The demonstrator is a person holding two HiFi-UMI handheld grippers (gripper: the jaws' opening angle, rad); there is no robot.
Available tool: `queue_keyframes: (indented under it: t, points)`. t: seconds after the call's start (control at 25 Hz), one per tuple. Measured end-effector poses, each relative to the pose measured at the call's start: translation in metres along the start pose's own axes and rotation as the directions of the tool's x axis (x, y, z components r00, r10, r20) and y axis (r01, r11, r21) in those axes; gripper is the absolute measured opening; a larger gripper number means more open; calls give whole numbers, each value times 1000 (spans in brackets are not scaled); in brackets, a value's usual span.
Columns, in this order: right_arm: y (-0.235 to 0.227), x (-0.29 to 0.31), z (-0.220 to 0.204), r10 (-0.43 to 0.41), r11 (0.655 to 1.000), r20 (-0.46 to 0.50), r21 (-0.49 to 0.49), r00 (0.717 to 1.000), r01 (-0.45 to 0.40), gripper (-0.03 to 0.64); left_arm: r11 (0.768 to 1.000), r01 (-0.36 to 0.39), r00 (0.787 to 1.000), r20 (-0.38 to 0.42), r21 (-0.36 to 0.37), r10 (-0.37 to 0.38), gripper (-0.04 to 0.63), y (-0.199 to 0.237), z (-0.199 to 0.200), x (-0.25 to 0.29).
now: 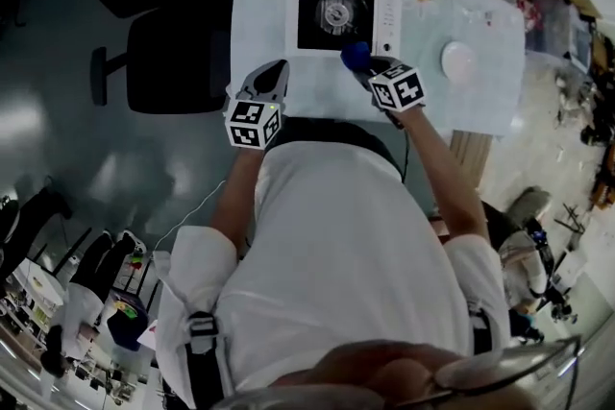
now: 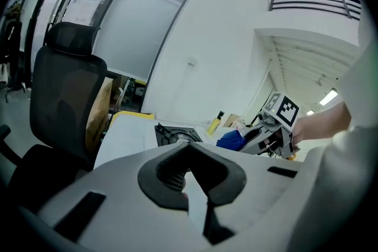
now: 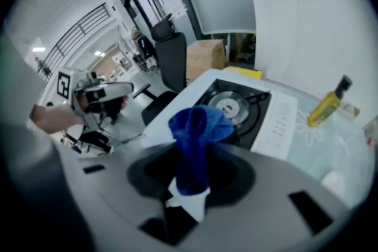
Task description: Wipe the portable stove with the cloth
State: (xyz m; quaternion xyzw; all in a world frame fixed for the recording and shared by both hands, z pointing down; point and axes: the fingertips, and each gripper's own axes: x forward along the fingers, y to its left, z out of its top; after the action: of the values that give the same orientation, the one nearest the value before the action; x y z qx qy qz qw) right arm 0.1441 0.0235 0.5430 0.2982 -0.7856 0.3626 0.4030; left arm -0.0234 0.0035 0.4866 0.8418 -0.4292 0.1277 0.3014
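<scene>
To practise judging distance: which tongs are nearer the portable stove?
Right. The right tongs, gripping the blue cloth, sit at the near edge of the portable stove. The left tongs hang clear of its near left corner.

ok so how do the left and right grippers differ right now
The right gripper's jaws are clamped on the blue cloth; the left gripper's jaws are shut on nothing. The right gripper hangs by the portable stove's near edge; the left gripper is further left, clear of the stove. Both hang over the table's near side.
</scene>
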Motion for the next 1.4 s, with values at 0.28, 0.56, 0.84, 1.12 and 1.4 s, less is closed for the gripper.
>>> queue_keyframes:
  t: [0.28,0.56,0.84,1.12,1.4]
  points:
    - [-17,-46,-46,-34,999,88,40,996,31,129,998,-27,1000,-6,-51,27,31,-35,-25,-15]
    - [-30,-94,-77,-79,996,184,64,980,68,129,998,-57,998,40,-19,58,31,-76,-25,-38]
    - [-43,-120,-92,-96,991,260,115,961,68,127,997,-71,994,82,-11,72,31,-99,-15,-54]
    - [-25,-139,-83,-123,990,320,103,940,95,127,996,-78,993,86,32,75,32,-100,-9,-73]
    - [-1,-151,-60,-196,980,422,123,885,158,129,995,-54,994,95,83,46,32,-89,2,-84]
